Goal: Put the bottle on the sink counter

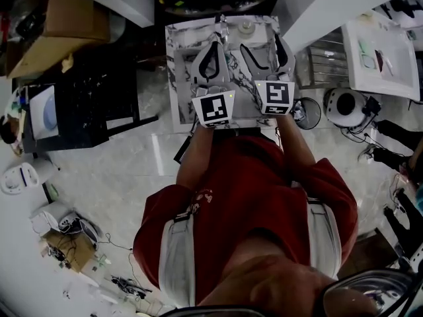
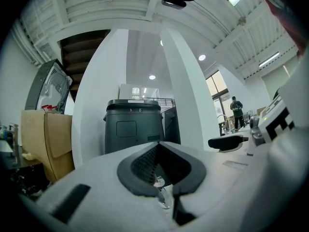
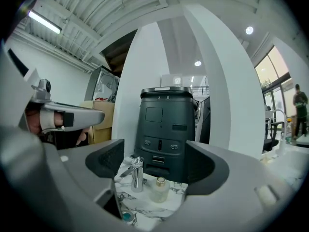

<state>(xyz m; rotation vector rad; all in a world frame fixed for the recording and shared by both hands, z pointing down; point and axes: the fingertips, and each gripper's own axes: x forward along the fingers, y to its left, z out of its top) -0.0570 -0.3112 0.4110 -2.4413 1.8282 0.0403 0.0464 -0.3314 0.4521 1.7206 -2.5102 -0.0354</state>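
A small pale bottle (image 3: 158, 189) with a gold cap stands upright on the marble sink counter (image 3: 145, 202), just right of the chrome faucet (image 3: 136, 174). In the head view the bottle (image 1: 246, 26) is at the counter's back edge (image 1: 177, 78). My right gripper (image 3: 157, 163) is open, with the bottle framed between its jaws but farther off, untouched. Both grippers hover over the counter: the right gripper (image 1: 264, 50) beside the left gripper (image 1: 211, 61). The left gripper (image 2: 159, 151) is shut with nothing in it; only a sliver of faucet shows through its gap.
A dark grey bin-like machine (image 3: 166, 129) stands right behind the counter, between white pillars. A cardboard box (image 1: 66, 18) and black stand (image 1: 79, 104) are to the left, a round white device (image 1: 347, 105) and cables to the right. The basin's teal drain (image 3: 126, 216) lies below.
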